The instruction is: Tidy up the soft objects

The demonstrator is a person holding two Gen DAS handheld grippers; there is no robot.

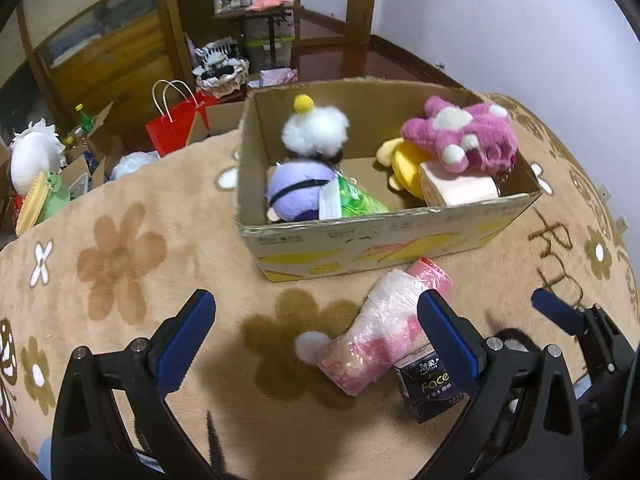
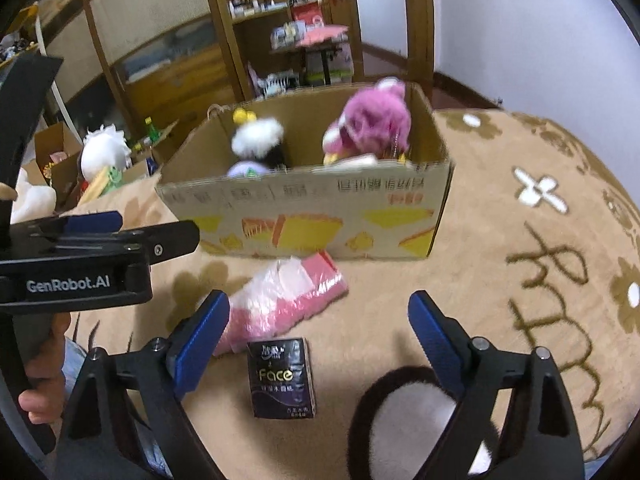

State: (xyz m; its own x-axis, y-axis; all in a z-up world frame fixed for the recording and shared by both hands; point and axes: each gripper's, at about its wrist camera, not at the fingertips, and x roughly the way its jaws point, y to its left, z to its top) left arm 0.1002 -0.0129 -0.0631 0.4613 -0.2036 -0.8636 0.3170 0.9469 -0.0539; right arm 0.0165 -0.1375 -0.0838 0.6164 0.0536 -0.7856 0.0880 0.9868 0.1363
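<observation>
An open cardboard box point(image 1: 360, 236) point(image 2: 320, 216) stands on the brown flowered blanket. It holds a pink plush point(image 1: 464, 136) point(image 2: 372, 120), a white fluffy toy point(image 1: 314, 126) point(image 2: 256, 136), a purple plush point(image 1: 298, 192), a yellow plush point(image 1: 404, 164) and a peach roll point(image 1: 460, 190). In front of the box lie a pink plastic-wrapped pack point(image 1: 380, 332) point(image 2: 280, 300) and a dark "Face" tissue pack point(image 1: 432, 388) point(image 2: 282, 376). A black-and-white plush point(image 2: 416, 412) lies nearest. My left gripper point(image 1: 316, 336) is open, above the pink pack. My right gripper point(image 2: 320, 328) is open, above the tissue pack.
The blanket point(image 1: 140, 280) covers a bed; its left edge drops to a floor with a red paper bag point(image 1: 176, 120), open boxes and toys point(image 1: 32, 160). Wooden cabinets and shelves point(image 1: 224, 8) stand behind. A white wall point(image 1: 500, 20) is at the right.
</observation>
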